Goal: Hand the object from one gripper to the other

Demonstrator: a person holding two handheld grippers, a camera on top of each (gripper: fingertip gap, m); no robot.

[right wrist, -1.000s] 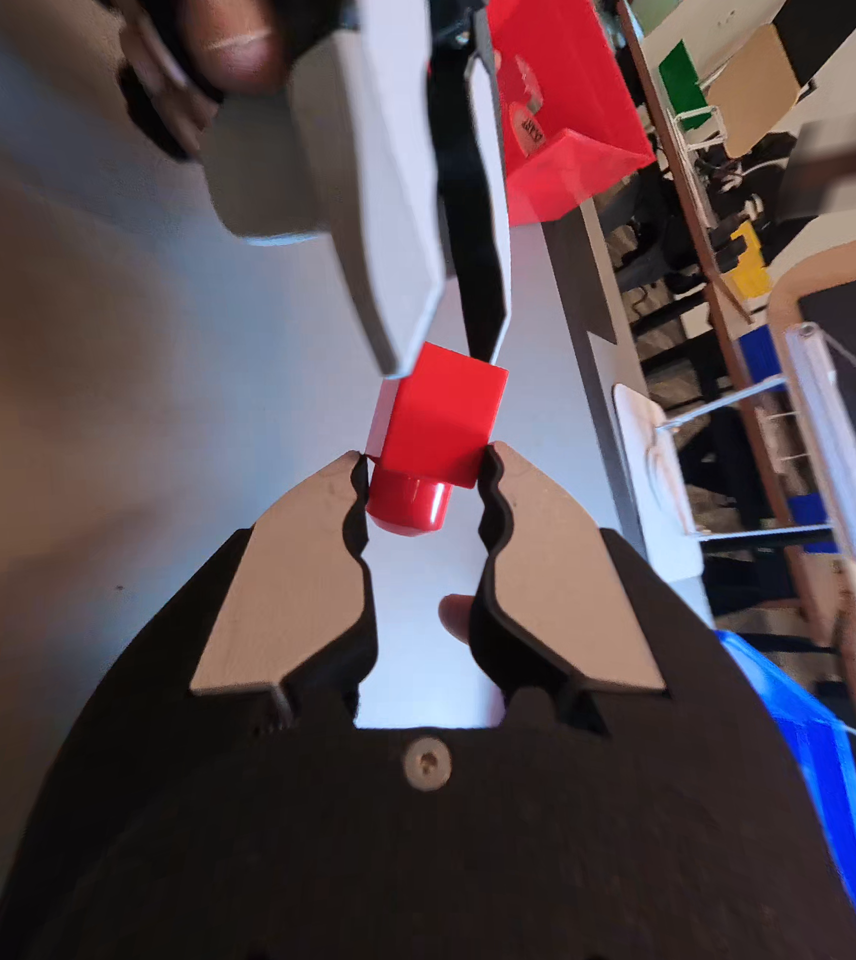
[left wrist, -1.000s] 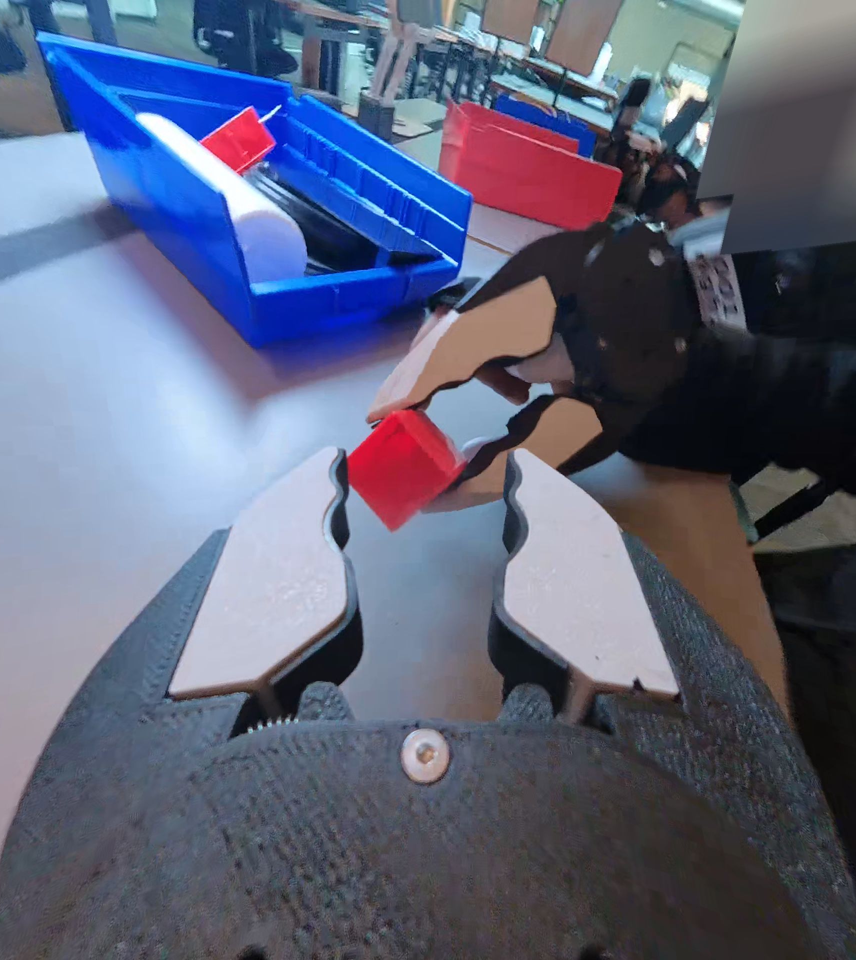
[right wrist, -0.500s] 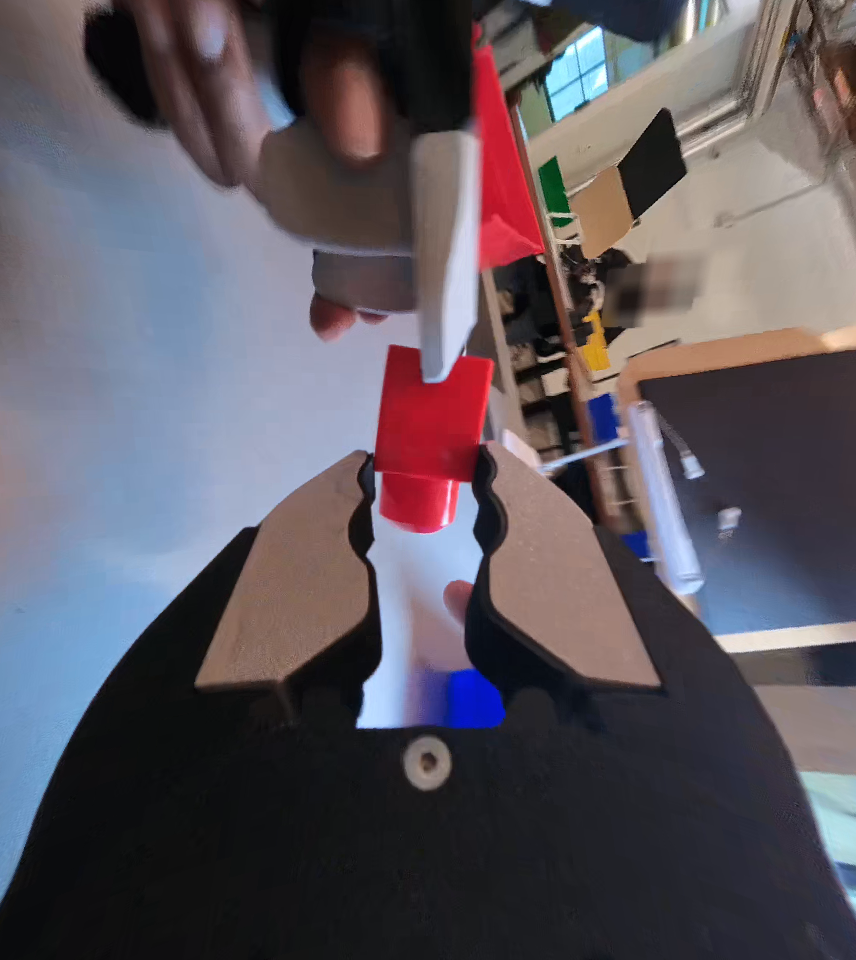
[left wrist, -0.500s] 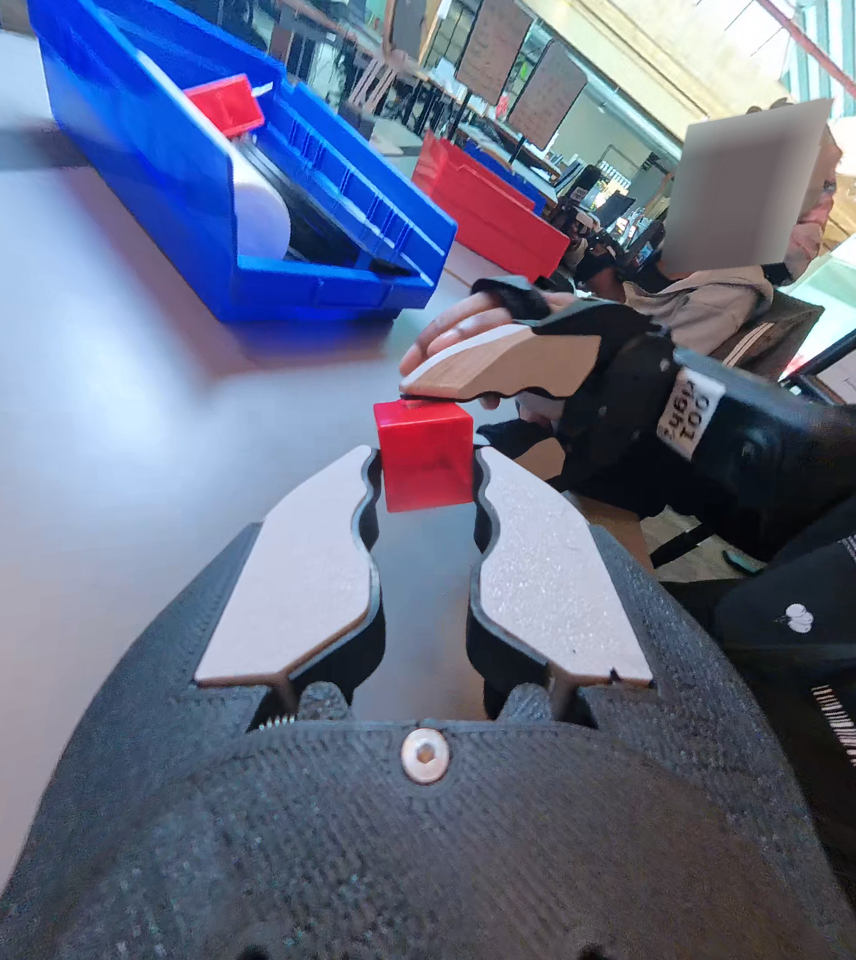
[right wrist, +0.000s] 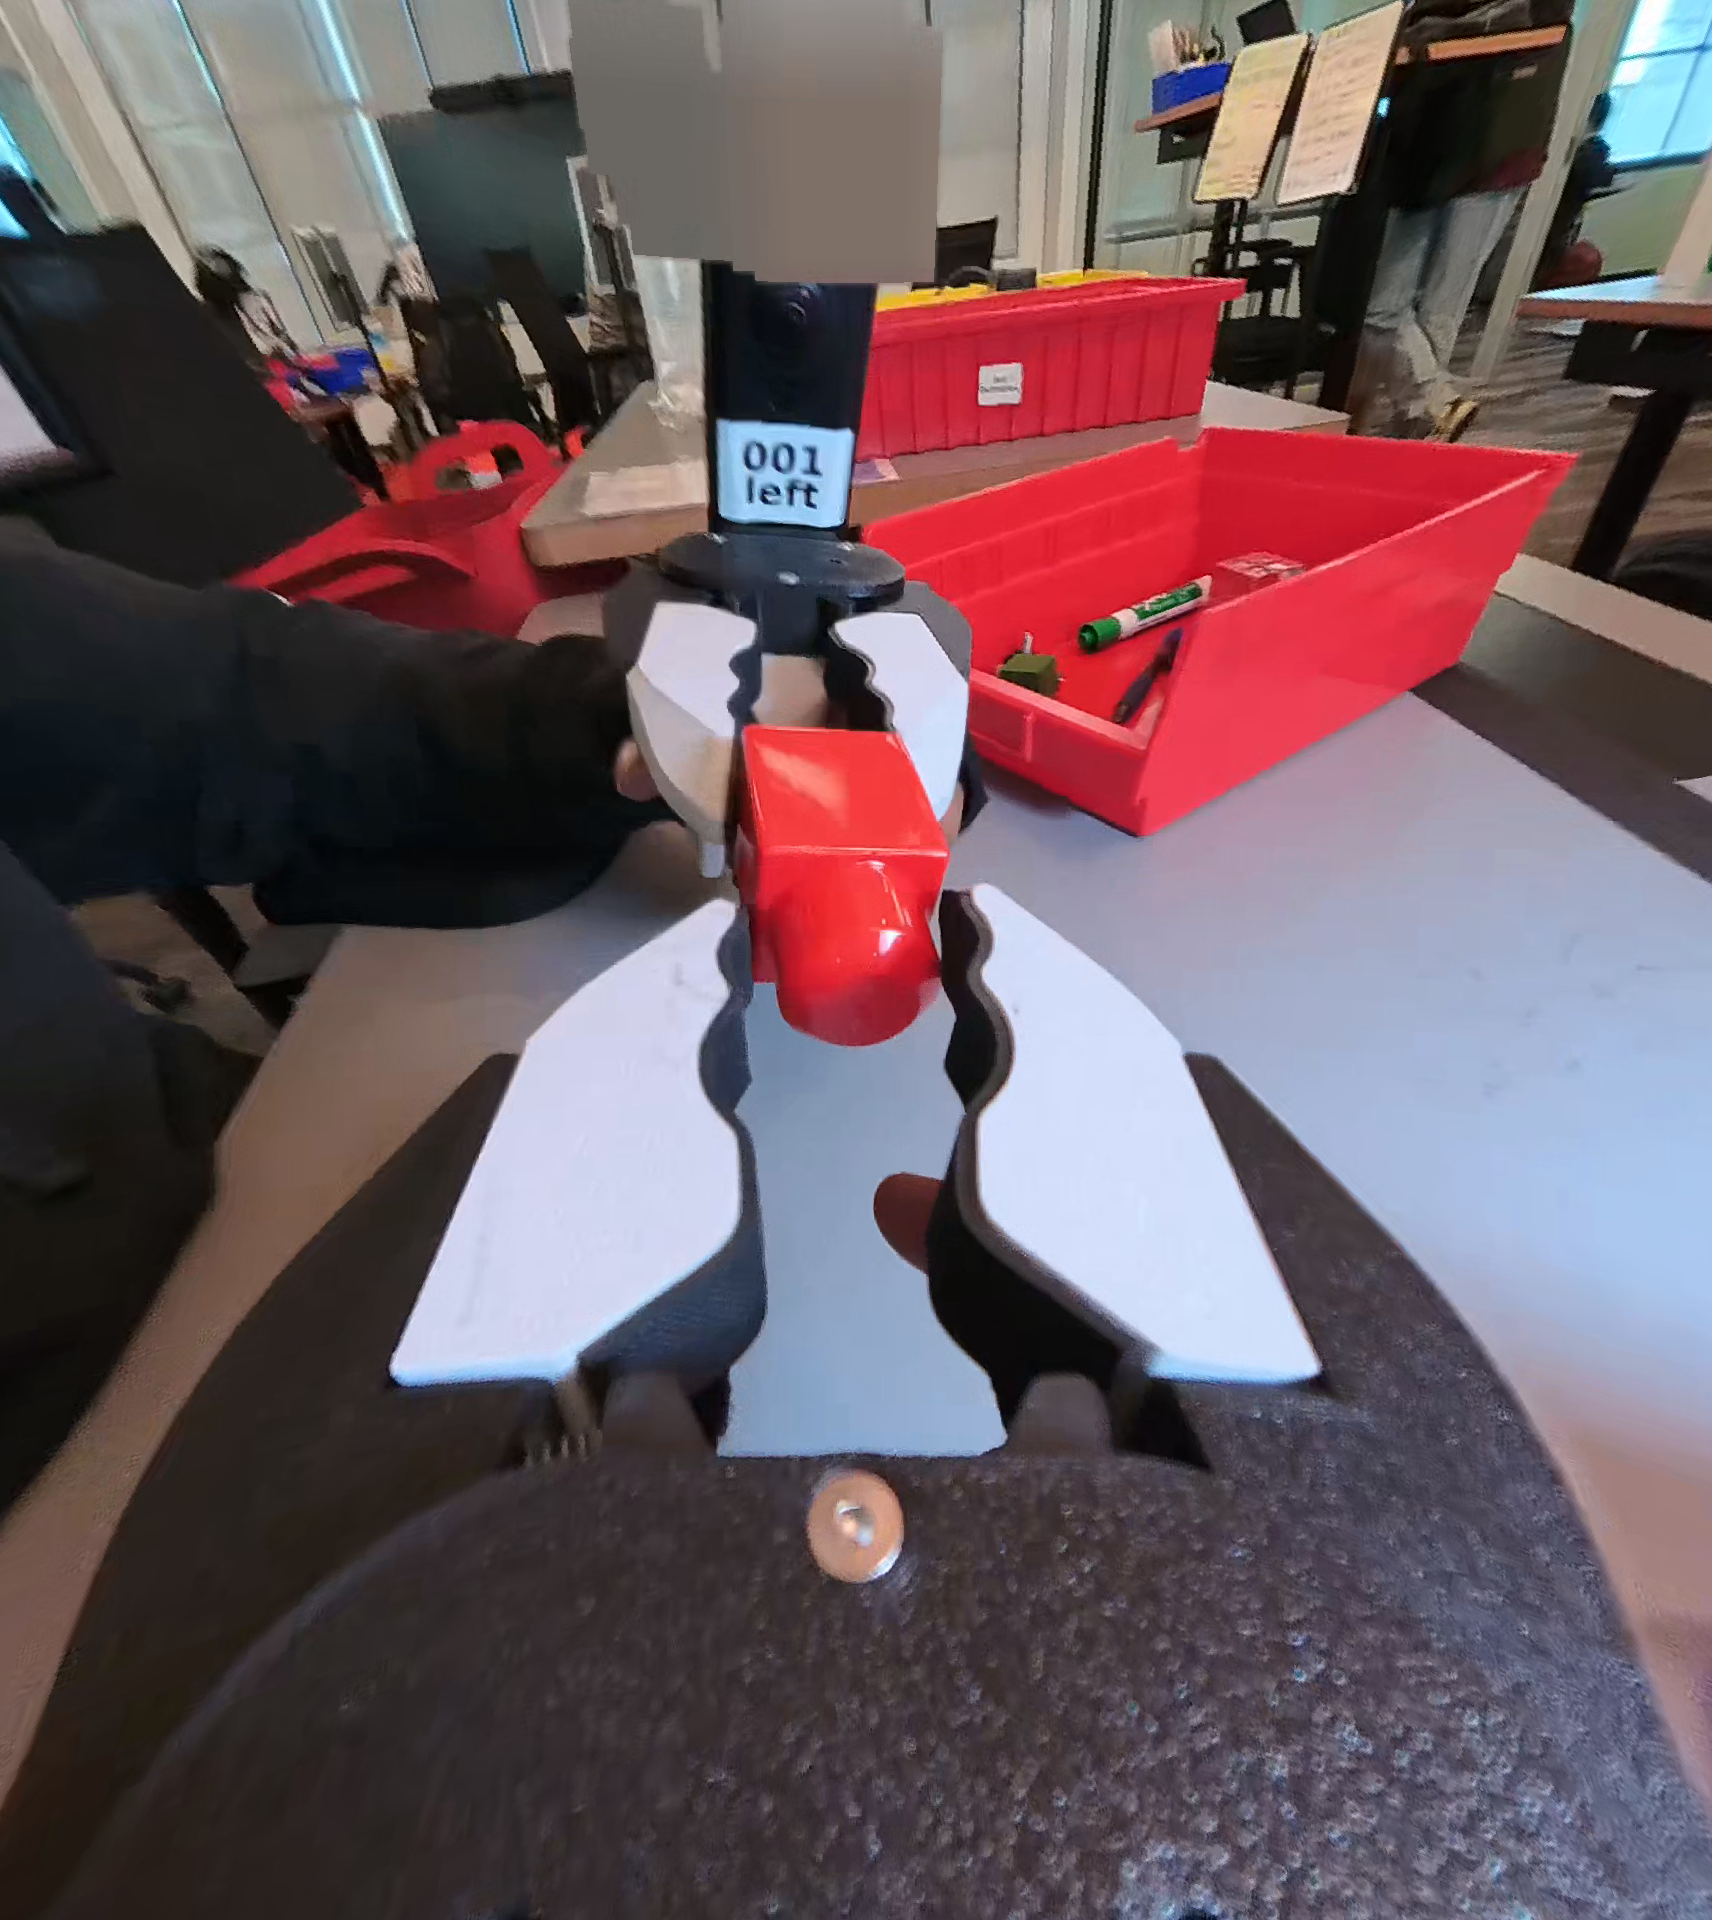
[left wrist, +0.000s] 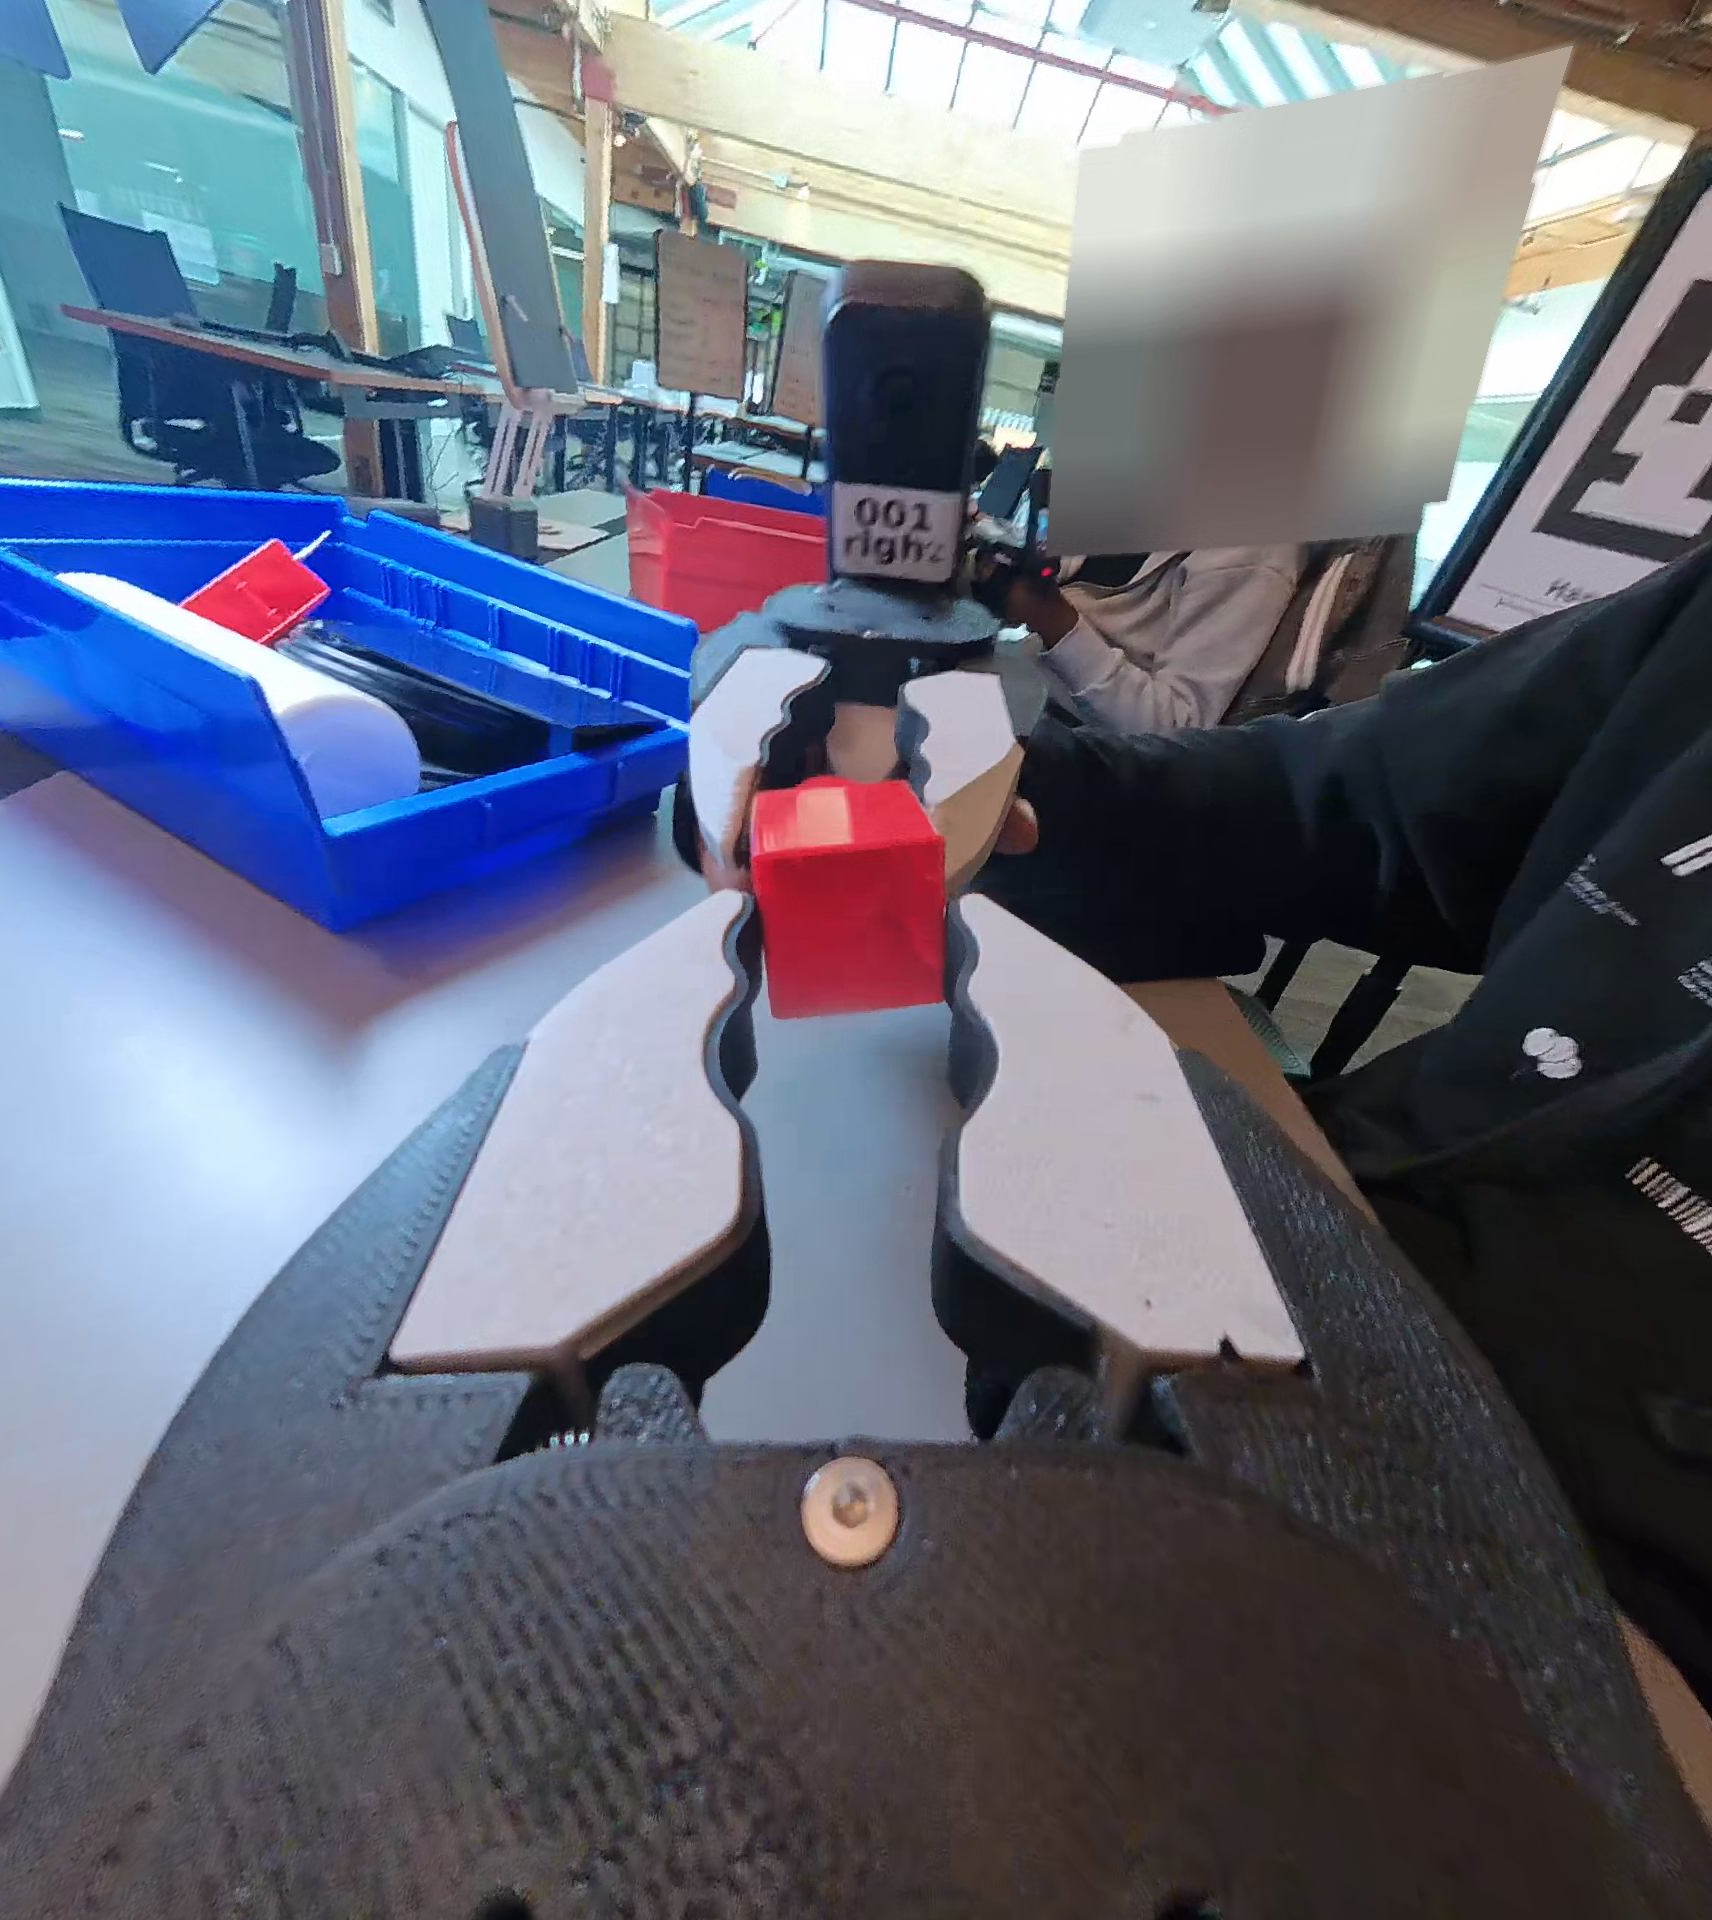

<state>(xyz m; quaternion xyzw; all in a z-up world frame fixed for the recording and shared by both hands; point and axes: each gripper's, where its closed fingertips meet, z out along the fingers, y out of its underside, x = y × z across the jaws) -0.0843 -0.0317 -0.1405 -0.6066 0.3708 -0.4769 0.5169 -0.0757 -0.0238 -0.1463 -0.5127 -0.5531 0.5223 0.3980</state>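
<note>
Since a second ago both grippers have swung from tilted, crosswise poses to face each other head-on and level above the grey table point(left wrist: 104, 1091), and the left gripper point(left wrist: 850, 914), whose fingers then stood spread short of the piece, has closed onto it. The table carries a blue bin point(left wrist: 208, 748) holding a white cylinder point(left wrist: 312, 707) and a small red box point(left wrist: 254, 597) on the left gripper's side, and a red bin point(right wrist: 1330, 665) holding a green marker point(right wrist: 1143, 613) and a dark pen point(right wrist: 1148, 675) on the other. A person's black sleeve point(left wrist: 1351, 810) reaches in behind the right gripper point(right wrist: 847, 914). Between the two tools, held in the air above the table, is the red object point(left wrist: 850, 909), a cube with a rounded stub at one end. The left gripper pinches the cube's side faces at its fingertips. In the right wrist view the stub end points back between that gripper's fingers; its left finger touches the piece, while on the right a sliver of gap seems to show, so whether it grips or has let go cannot be told.
</note>
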